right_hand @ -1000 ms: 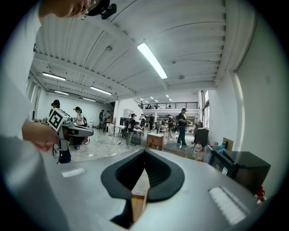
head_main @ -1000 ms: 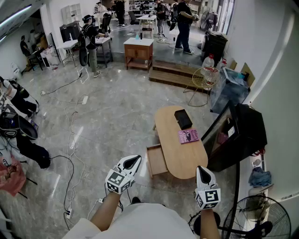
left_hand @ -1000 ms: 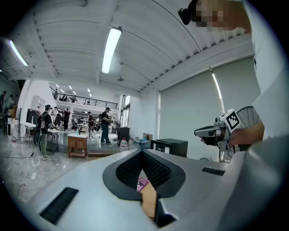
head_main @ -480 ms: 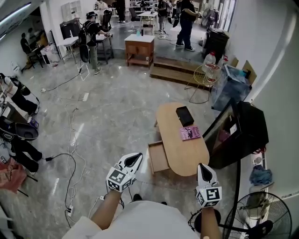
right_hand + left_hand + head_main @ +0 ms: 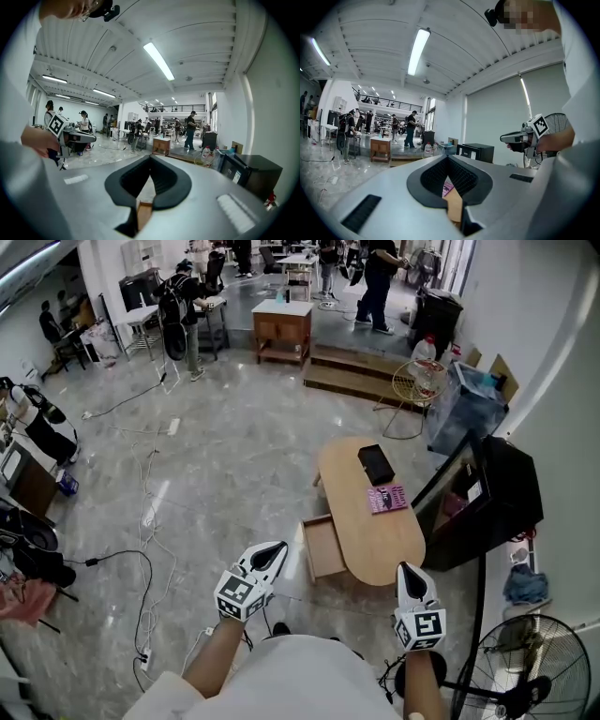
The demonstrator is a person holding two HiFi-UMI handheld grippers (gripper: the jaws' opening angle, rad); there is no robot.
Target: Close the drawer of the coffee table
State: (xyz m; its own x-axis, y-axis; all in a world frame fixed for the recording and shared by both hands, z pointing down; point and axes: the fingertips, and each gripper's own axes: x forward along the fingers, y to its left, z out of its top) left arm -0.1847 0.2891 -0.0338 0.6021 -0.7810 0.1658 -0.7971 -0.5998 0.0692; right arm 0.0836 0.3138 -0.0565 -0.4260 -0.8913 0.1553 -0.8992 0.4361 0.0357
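Only my head view shows the drawer [image 5: 323, 547], pulled out of the coffee table [image 5: 375, 535] toward 9 o'clock and well apart from both tools. The gripper views add what it cannot: the left gripper [image 5: 276, 550] and right gripper [image 5: 409, 570] each have jaws pressed together on nothing, and a pink book [image 5: 447, 188] peeks past the left notch. Against a second ago, the table sits slightly higher toward 12 o'clock in my head view, with the drawer still out and the grippers at 7 and 5 o'clock as before.
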